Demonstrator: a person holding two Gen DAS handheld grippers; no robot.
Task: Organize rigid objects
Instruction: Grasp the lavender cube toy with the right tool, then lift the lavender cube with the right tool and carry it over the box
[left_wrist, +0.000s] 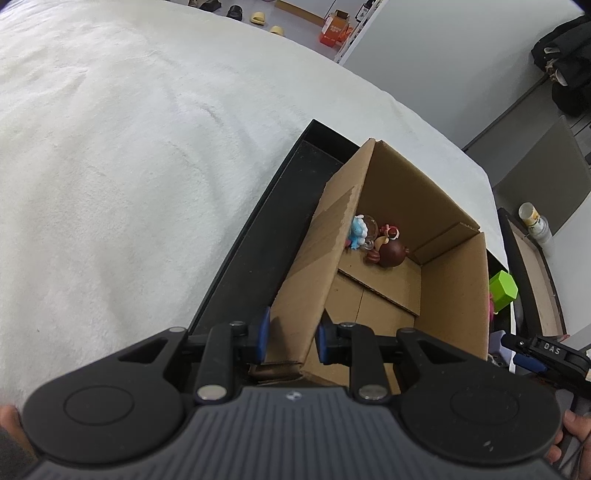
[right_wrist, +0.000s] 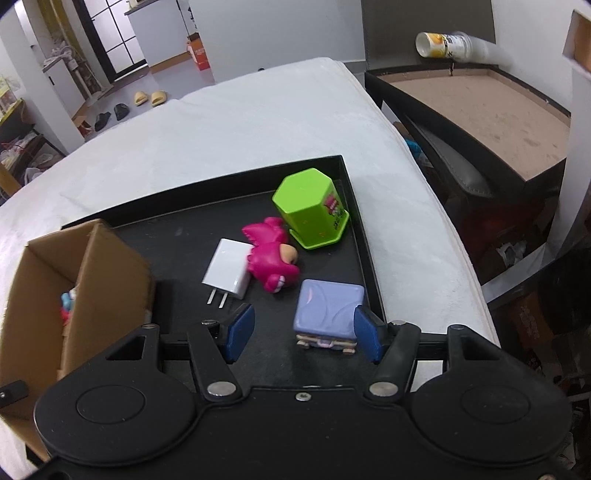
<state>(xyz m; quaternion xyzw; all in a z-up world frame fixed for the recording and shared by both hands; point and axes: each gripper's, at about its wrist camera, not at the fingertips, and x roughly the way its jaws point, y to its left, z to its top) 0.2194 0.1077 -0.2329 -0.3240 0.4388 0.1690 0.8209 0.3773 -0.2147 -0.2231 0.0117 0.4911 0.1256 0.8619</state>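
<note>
A black tray (right_wrist: 364, 221) lies on a white bed. In it stand a cardboard box (left_wrist: 454, 273), a green hexagonal container (right_wrist: 310, 208), a pink toy figure (right_wrist: 271, 260), a white charger plug (right_wrist: 227, 273) and a purple block toy (right_wrist: 327, 314). Inside the box lie a blue figure (left_wrist: 358, 230) and a brown figure (left_wrist: 389, 251). My left gripper (left_wrist: 291, 338) is shut on the box's near left wall (left_wrist: 295, 317). My right gripper (right_wrist: 303, 332) is open, just above the tray, with the purple block against its right finger (right_wrist: 365, 332).
The white bed cover (left_wrist: 129, 166) spreads left and beyond the tray. A dark side table (right_wrist: 480, 110) with a tipped cup (right_wrist: 443, 46) stands right of the bed. Slippers (right_wrist: 149, 98) lie on the floor beyond.
</note>
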